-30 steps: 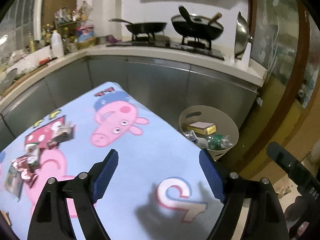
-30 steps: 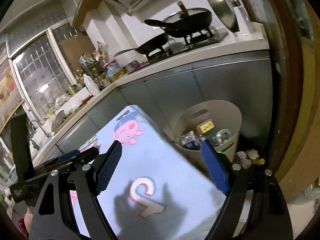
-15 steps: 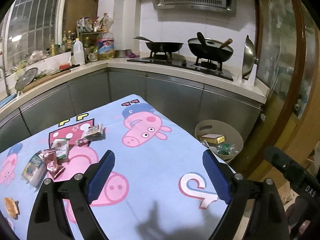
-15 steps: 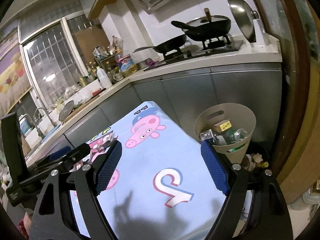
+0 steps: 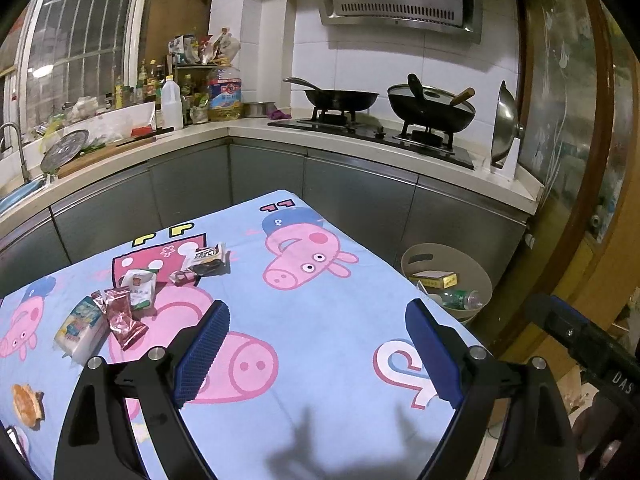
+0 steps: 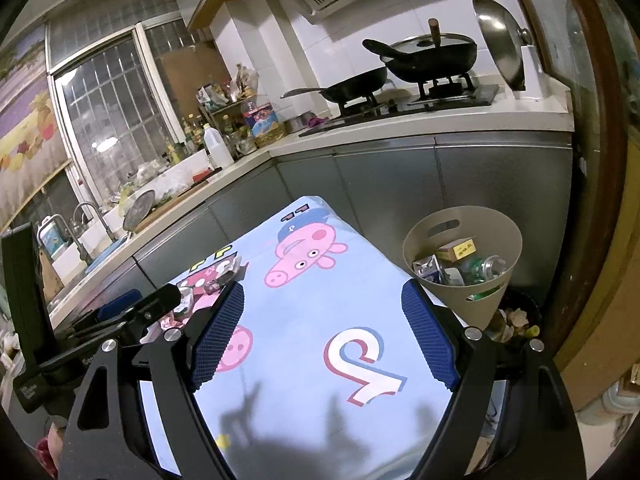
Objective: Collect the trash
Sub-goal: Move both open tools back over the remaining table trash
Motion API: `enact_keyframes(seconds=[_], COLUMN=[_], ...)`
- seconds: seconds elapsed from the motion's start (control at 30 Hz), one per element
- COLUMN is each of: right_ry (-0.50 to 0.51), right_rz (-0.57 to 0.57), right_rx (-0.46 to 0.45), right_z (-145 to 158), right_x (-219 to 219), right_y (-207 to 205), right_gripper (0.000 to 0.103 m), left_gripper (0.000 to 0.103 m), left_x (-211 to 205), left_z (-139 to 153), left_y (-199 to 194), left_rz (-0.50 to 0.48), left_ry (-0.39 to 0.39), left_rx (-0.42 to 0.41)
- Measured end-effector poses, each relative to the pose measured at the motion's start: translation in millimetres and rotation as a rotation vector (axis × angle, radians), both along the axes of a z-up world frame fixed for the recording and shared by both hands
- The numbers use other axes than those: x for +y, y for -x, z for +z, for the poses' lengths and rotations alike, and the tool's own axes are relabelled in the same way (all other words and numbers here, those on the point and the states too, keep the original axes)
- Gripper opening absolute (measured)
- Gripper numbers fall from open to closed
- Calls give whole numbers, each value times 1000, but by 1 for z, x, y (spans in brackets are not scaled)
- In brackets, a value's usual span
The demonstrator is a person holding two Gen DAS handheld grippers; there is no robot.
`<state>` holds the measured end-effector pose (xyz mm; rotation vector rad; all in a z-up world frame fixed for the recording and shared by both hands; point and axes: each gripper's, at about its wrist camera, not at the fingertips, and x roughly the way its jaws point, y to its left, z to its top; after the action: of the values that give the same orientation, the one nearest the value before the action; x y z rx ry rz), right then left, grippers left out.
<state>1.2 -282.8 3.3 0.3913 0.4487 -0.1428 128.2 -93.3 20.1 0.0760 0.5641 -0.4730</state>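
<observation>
The left gripper (image 5: 316, 344) is hanging over the surface (image 5: 328, 320) with its jaws wide apart, and they have just been opening a bit more, with nothing between them. The right gripper (image 6: 322, 334) is also hanging there wide open and holding nothing. Under both is a blue cloth with pink cartoon pigs on it. A little heap of trash is lying on the far left part of the cloth: a red shiny wrapper (image 5: 122, 316), a white packet (image 5: 138, 288), a blue and white packet (image 5: 80, 324) and a dark wrapper (image 5: 208, 258). A round cookie (image 5: 27, 406) is lying alone near the left edge. A beige trash bin (image 6: 462, 264) is standing on the floor just beside the right edge of the surface, with a box and a bottle inside
</observation>
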Motion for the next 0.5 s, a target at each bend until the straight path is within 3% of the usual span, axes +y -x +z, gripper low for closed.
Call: enact_keyframes(seconds=[0.5], right_ry=[0], right_rz=[2], right_rx=[6], right_z=[-2], right_x=[6], right_y=[1], right_gripper=[80], left_gripper=[89], left_x=[8], left_z=[-2], left_y=[4], left_rz=[21], left_ry=[-24], left_rx=[-24])
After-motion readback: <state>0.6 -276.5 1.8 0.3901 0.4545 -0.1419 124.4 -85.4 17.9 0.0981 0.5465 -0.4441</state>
